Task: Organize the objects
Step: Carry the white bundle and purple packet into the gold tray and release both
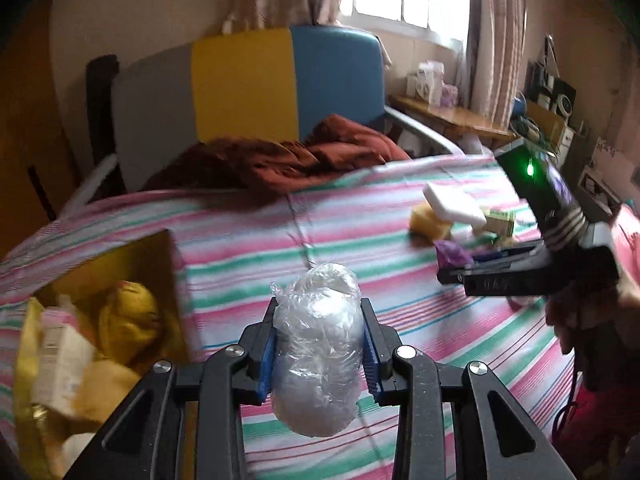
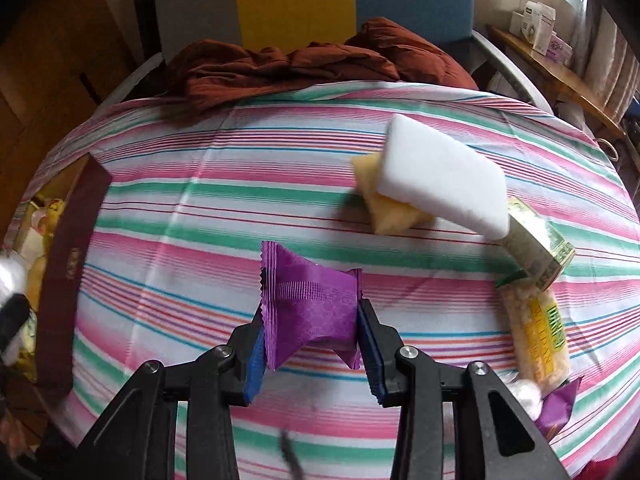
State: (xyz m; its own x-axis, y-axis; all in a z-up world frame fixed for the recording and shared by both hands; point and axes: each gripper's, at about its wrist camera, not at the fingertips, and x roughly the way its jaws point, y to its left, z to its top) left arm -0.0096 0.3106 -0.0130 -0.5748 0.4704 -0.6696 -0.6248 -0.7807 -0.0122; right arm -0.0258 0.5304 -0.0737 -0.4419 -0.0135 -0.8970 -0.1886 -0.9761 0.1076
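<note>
My left gripper [image 1: 318,320] is shut on a clear plastic-wrapped bundle [image 1: 318,344], held above the striped bedsheet [image 1: 256,232]. An open box [image 1: 92,320] with yellow and white packets inside lies to its lower left. My right gripper [image 2: 310,322] is shut on a purple sachet [image 2: 310,300] over the same bedsheet [image 2: 200,208]; it also shows in the left wrist view as the right gripper [image 1: 448,270] with the purple sachet [image 1: 452,254] at its tip. A white foam block [image 2: 444,176] rests on a yellow sponge [image 2: 384,204], beside a small green carton [image 2: 536,244] and a yellow snack pack [image 2: 536,332].
A rumpled brown blanket [image 2: 304,64] lies at the far end of the bed against a grey, yellow and blue headboard [image 1: 244,84]. A wooden shelf [image 1: 452,118] with boxes stands by the window. The box's dark red flap [image 2: 72,272] lies at the left edge.
</note>
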